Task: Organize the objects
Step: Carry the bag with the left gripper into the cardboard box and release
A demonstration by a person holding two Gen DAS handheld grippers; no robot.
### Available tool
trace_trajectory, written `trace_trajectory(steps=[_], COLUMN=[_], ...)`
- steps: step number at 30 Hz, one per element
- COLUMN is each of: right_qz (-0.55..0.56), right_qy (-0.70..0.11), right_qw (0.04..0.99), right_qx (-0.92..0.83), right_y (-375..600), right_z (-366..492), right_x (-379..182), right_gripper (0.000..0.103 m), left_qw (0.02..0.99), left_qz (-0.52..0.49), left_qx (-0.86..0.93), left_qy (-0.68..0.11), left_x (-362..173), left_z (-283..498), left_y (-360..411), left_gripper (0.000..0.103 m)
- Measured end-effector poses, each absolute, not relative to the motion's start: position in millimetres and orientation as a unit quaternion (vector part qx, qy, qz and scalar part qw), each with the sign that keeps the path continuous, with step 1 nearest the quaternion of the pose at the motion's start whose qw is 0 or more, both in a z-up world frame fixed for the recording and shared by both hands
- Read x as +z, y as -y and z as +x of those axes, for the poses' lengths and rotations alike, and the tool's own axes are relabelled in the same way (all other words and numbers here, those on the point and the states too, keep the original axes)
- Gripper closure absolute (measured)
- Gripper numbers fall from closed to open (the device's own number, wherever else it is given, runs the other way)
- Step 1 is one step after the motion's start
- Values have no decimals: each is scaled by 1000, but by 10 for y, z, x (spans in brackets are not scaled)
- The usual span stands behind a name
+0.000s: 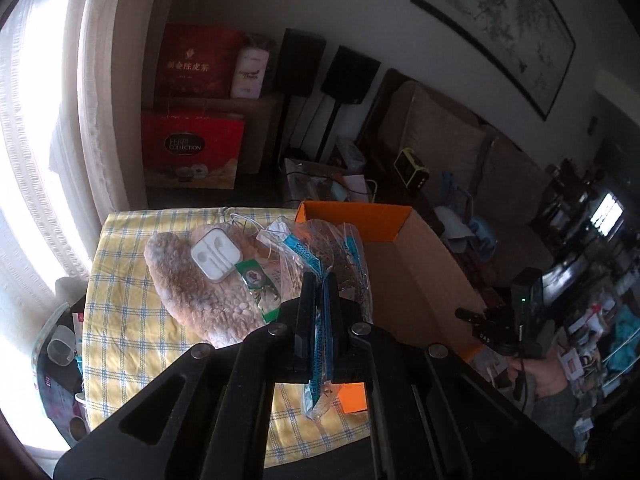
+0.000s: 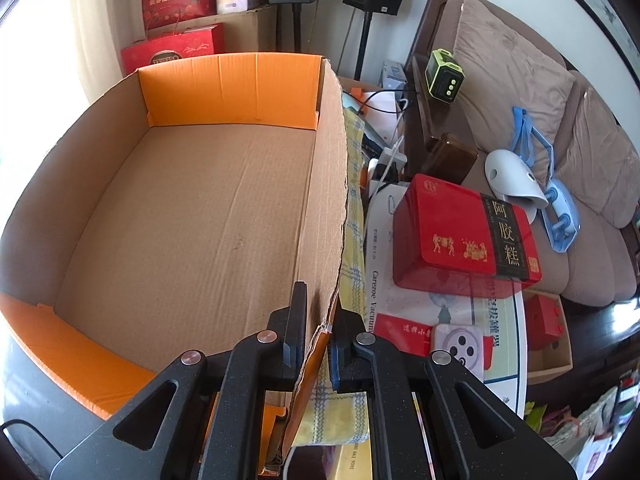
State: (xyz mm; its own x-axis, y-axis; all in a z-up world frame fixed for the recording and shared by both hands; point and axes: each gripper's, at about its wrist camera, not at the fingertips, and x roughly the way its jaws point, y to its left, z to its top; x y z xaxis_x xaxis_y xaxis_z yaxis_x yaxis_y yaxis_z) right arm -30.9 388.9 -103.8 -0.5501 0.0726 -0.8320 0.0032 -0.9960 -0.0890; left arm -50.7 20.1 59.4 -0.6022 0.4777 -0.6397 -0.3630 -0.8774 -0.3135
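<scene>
Left gripper (image 1: pixel 320 280) is clamped on a crinkly plastic bag (image 1: pixel 320 248) lifted beside the box (image 2: pixel 180 220), right gripper (image 2: pixel 316 320) pinches the box wall, so the slick film might slide out before it clears the rim.

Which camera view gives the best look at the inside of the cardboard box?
The right wrist view: it looks straight into the cardboard box, showing the bare floor, orange end flaps, and the right gripper straddling its wall. The left wrist view shows only its side wall and far orange flap behind the plastic bag.
</scene>
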Motion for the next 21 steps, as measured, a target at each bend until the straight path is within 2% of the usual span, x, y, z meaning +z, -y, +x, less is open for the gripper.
trace_trajectory(steps=[5, 17, 21], right_qz=[-475, -480, -481], right_qy=[35, 22, 17], right_qw=[22, 20, 22], right_qx=[879, 877, 876], right_y=[-3884, -3903, -3905], right_z=[-303, -292, -296], right_x=[-1033, -1031, -1042], right_gripper=[96, 96, 96], left_qw=[253, 266, 258], left_qz=[-384, -463, -473], left_qx=[886, 844, 842], left_qy=[54, 49, 22], left_x=[555, -176, -307], left_z=[-679, -1062, -1086], left_y=[-737, -1561, -1695], left_gripper=[100, 100, 94])
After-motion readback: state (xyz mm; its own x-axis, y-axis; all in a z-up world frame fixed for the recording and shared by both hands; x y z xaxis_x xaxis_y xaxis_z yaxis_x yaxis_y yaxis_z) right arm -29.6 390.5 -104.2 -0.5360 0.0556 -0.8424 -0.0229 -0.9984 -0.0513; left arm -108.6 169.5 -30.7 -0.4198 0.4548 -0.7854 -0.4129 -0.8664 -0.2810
